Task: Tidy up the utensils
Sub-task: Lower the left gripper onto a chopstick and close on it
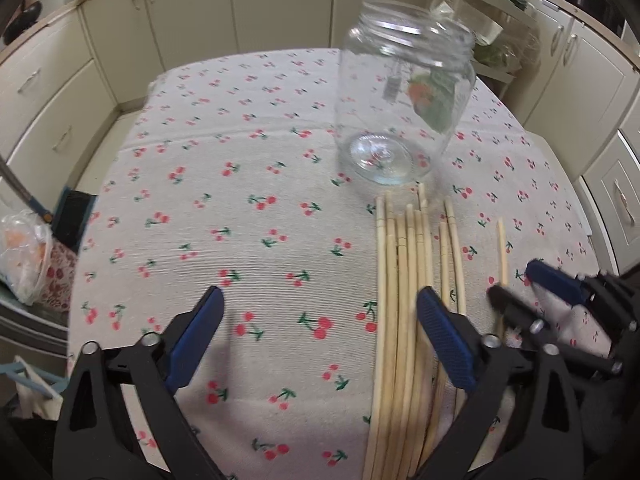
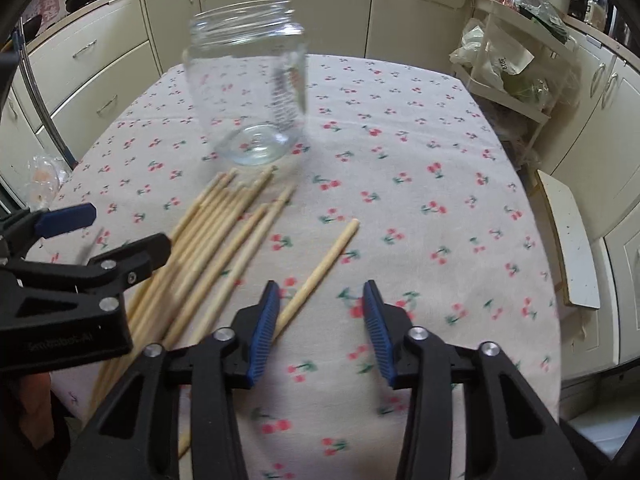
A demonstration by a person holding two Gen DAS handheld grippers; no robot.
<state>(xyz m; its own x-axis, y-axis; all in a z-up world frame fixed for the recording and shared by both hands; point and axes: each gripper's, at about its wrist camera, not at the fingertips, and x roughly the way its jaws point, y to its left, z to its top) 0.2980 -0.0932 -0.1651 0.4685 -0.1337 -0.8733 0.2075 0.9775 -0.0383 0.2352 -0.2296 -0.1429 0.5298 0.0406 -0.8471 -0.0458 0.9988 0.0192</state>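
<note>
Pale wooden chopsticks [image 1: 404, 300] lie bundled before a clear empty jar [image 1: 400, 92]; both tools [image 1: 320, 336] [image 2: 322, 320] gape, holding nothing.

both tools share one build. the left gripper [image 1: 318, 312] has matte black plastic arms with triangular cut-outs, round silver screw heads at the pivots, and two blue fingers [image 1: 196, 338] with finely ribbed pads. the right gripper [image 2: 320, 312] matches it: black angular linkages, silver bolt heads, blue ribbed fingers [image 2: 264, 330]. seen from the right wrist camera, the left tool's black body carries faint pale lettering, too blurred to read surely.
</note>
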